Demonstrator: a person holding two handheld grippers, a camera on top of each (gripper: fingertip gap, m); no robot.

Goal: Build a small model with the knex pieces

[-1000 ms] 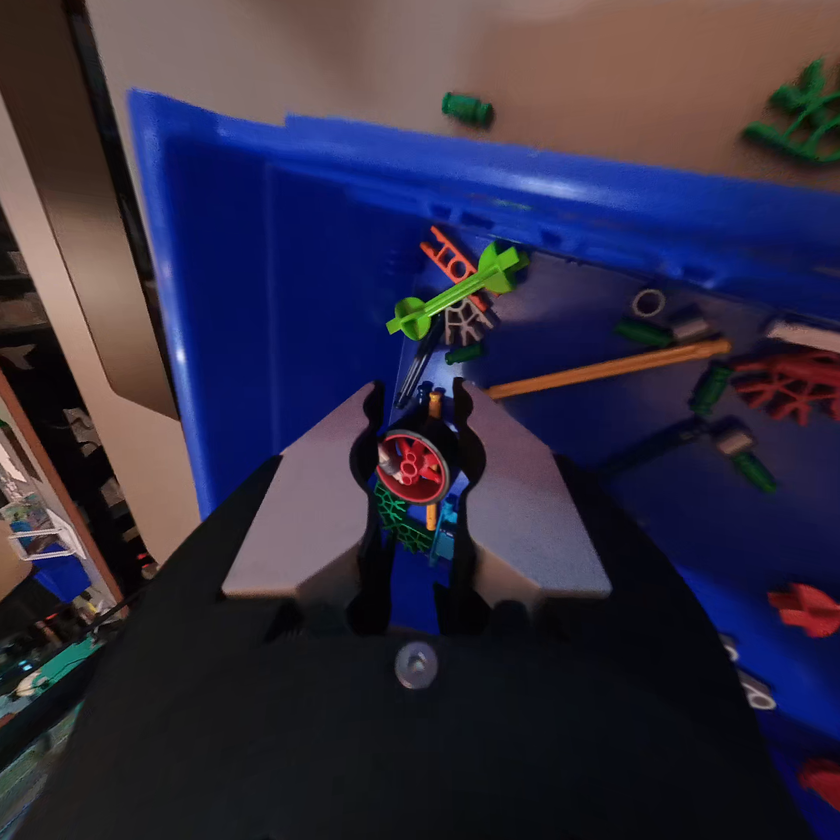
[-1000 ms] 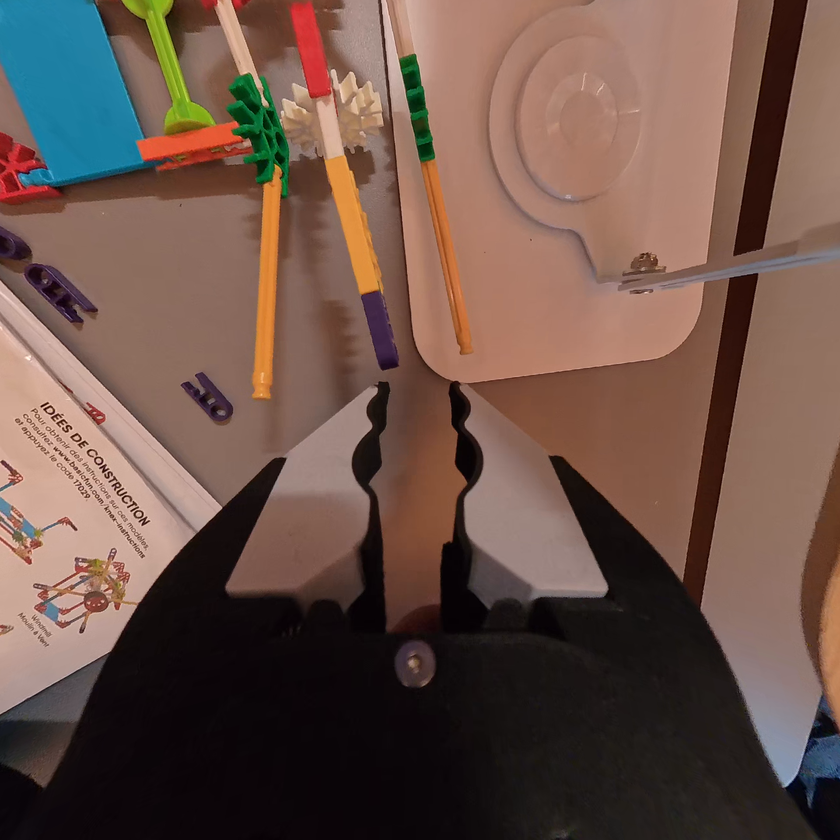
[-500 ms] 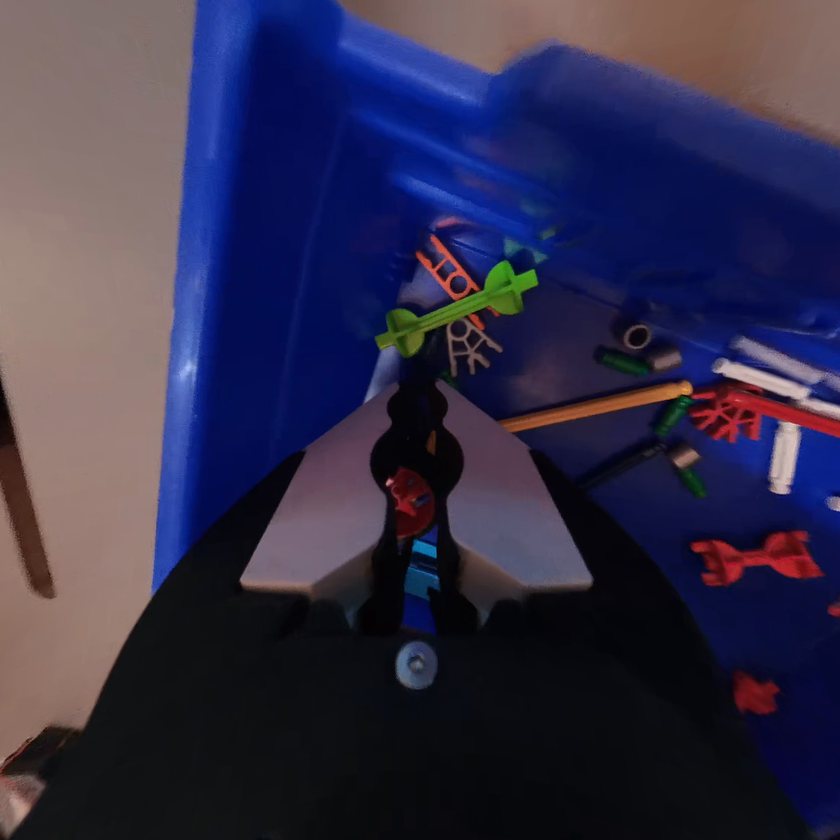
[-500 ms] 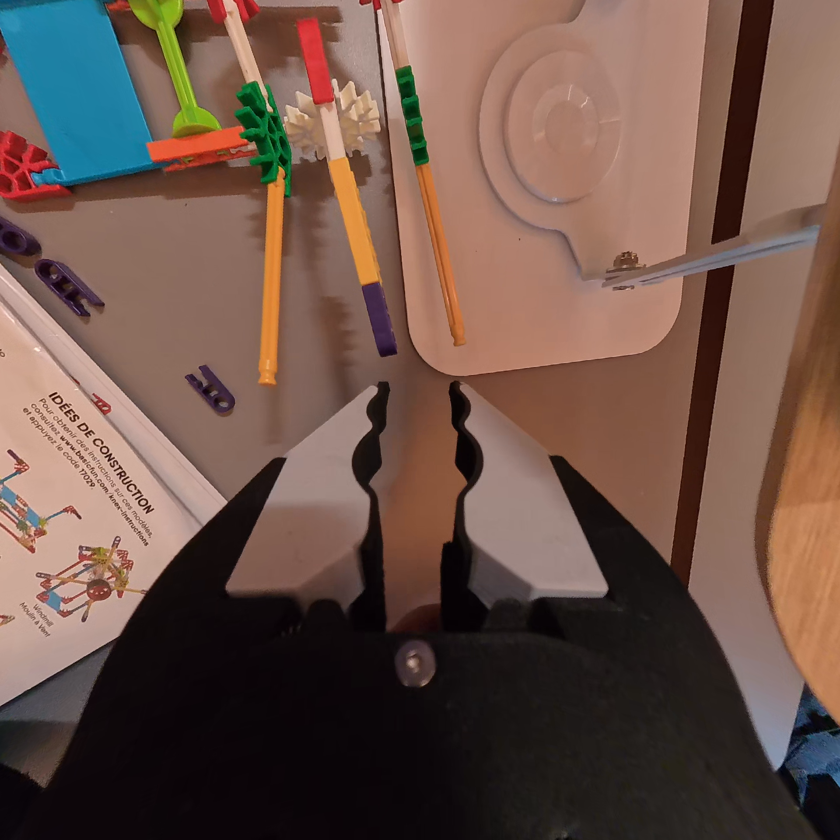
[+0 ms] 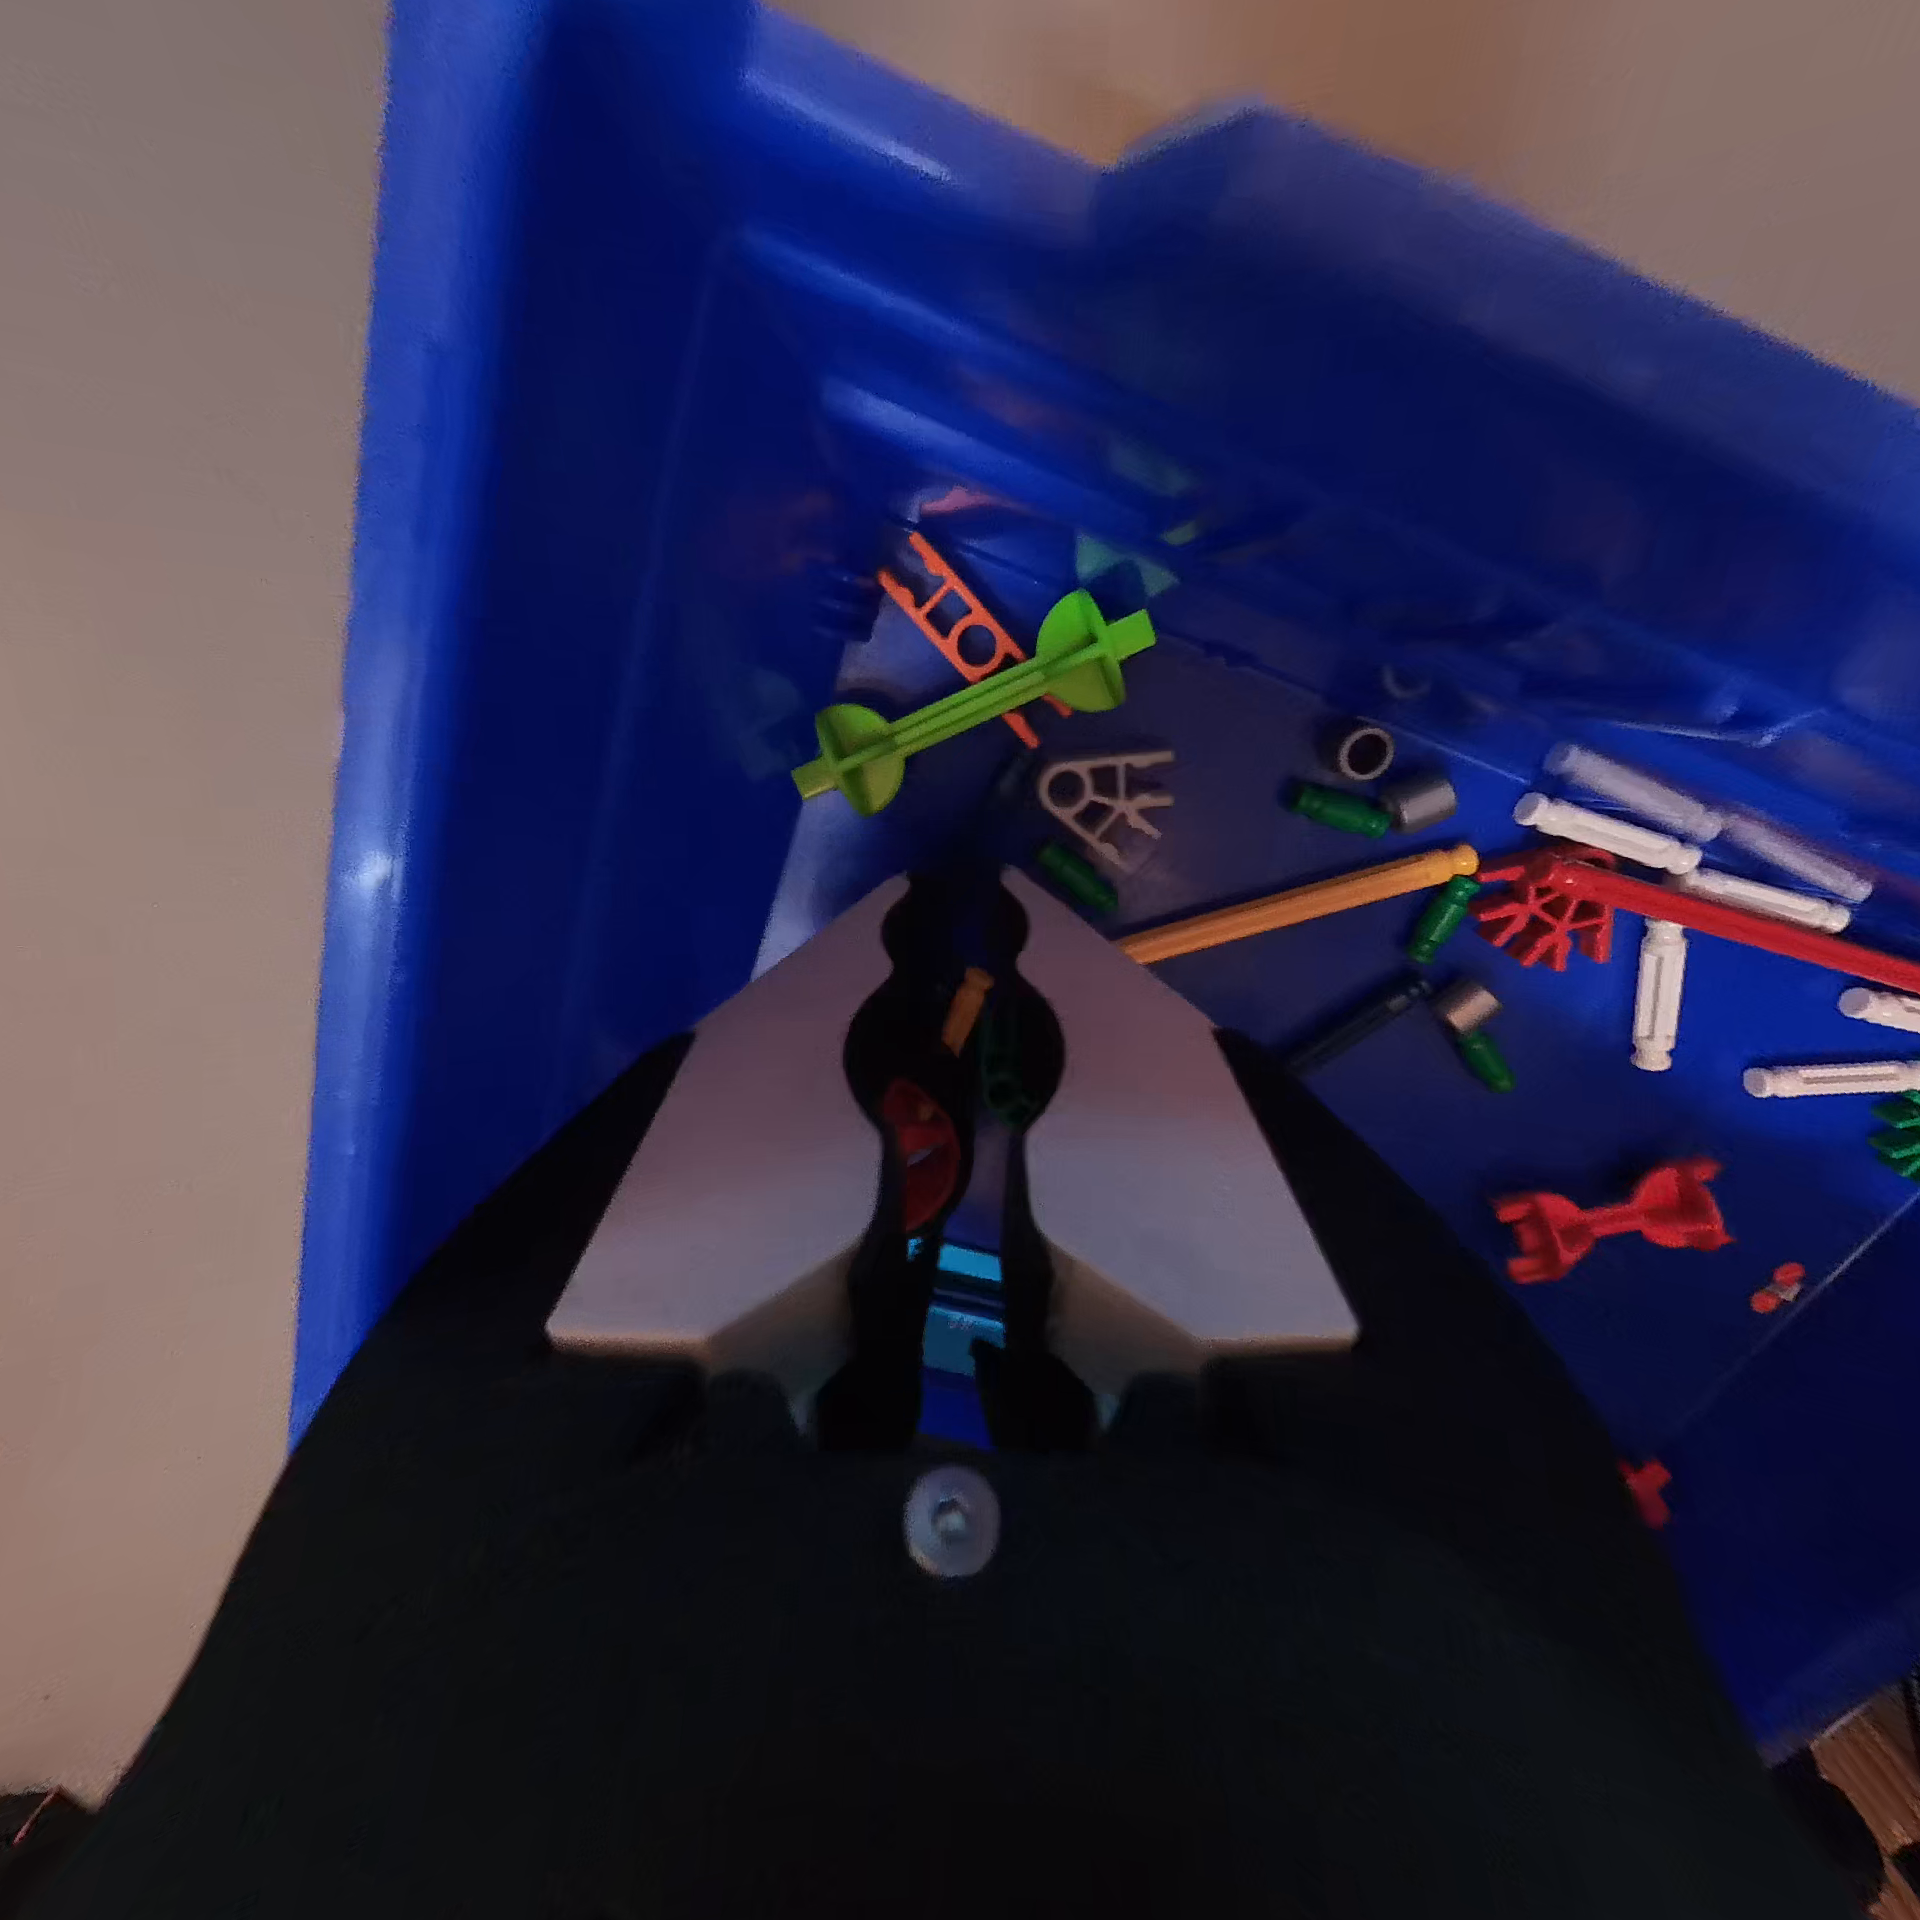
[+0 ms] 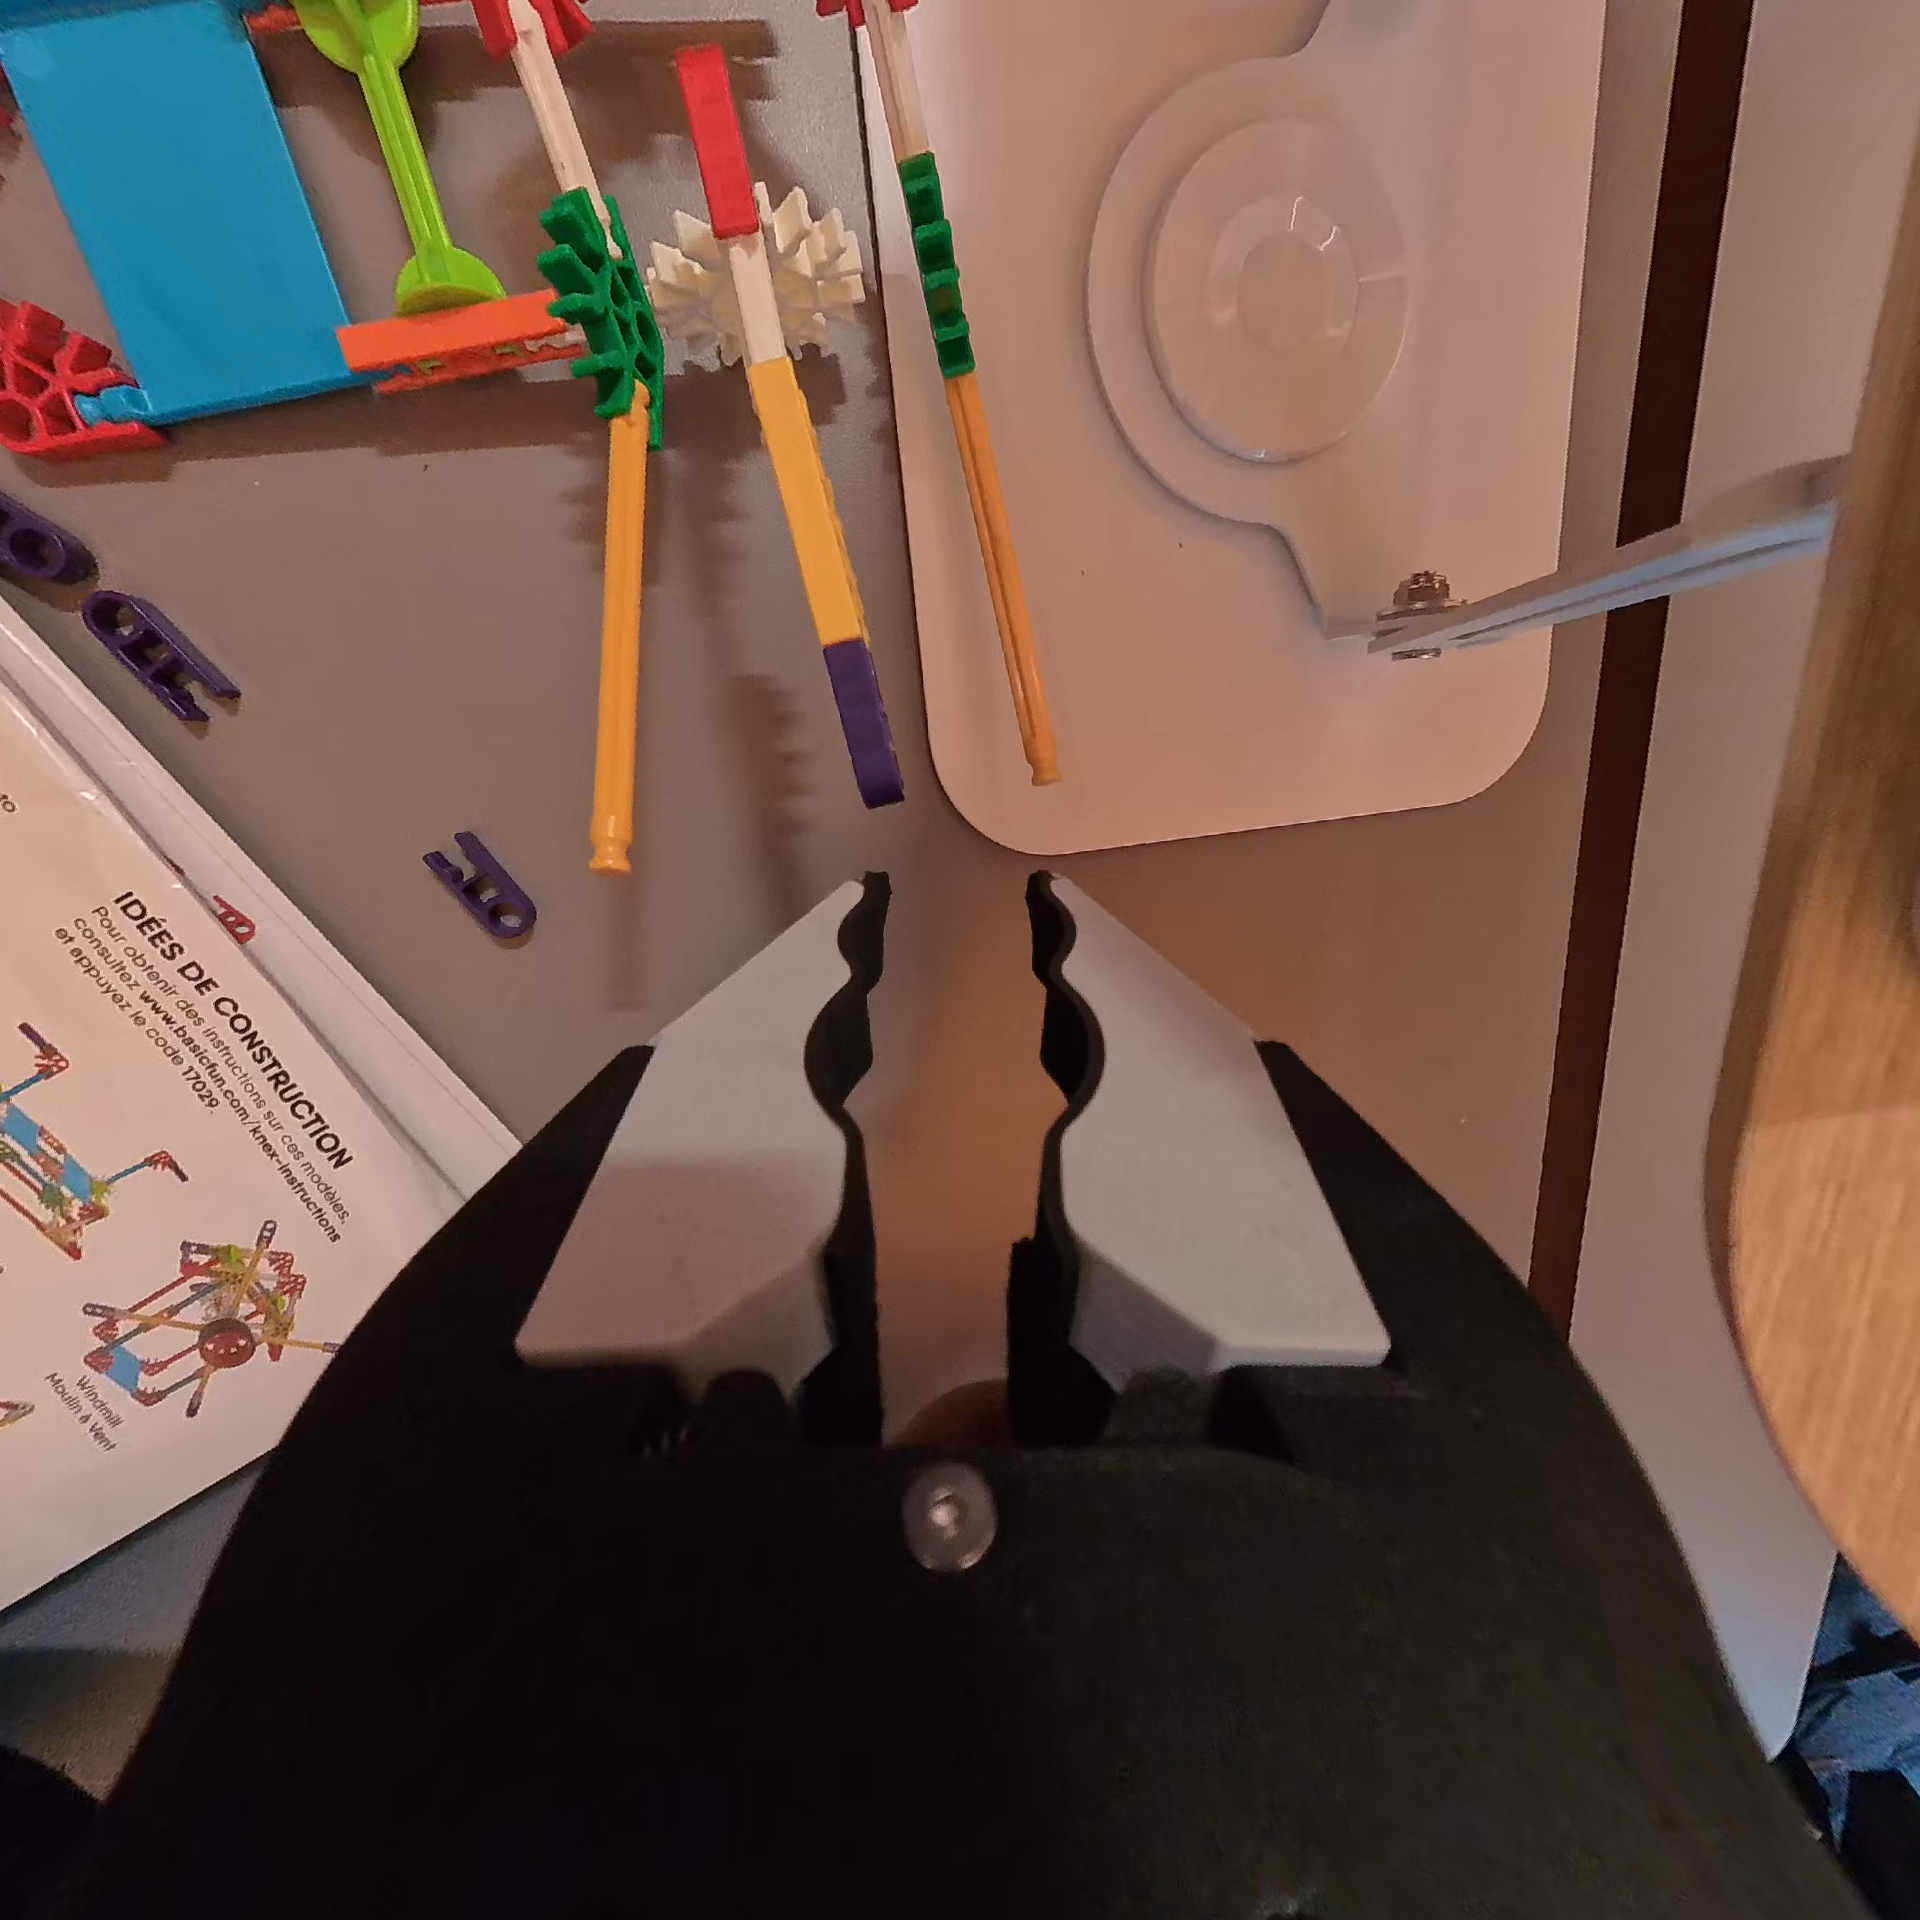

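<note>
1. Red wheel [image 5: 920, 1164] sits pinched between the nearly closed jaws of the left gripper [image 5: 956, 894], low inside a blue bin [image 5: 582, 582]; I judge the tight grip is what keeps the small round part from rolling off.
2. Around that gripper, loose parts lie on the bin floor: a lime green spool [image 5: 971, 717] at 12 o'clock, an orange rod [image 5: 1299, 909] at 2 o'clock, and a red connector [image 5: 1610, 1226] at 3 o'clock.
3. Through the narrow gap a light blue piece [image 5: 961, 1309] shows below the wheel; whether they are joined I cannot tell.
4. Right gripper [image 6: 956, 888] hangs over the grey table [image 6: 416, 582] with its jaws parted and nothing between them.
5. Nearest it, at 12 o'clock, is a purple-tipped stick [image 6: 862, 717], with a white plate [image 6: 1247, 623] at 1 o'clock and a printed booklet [image 6: 156, 1195] at 9 o'clock.
</note>
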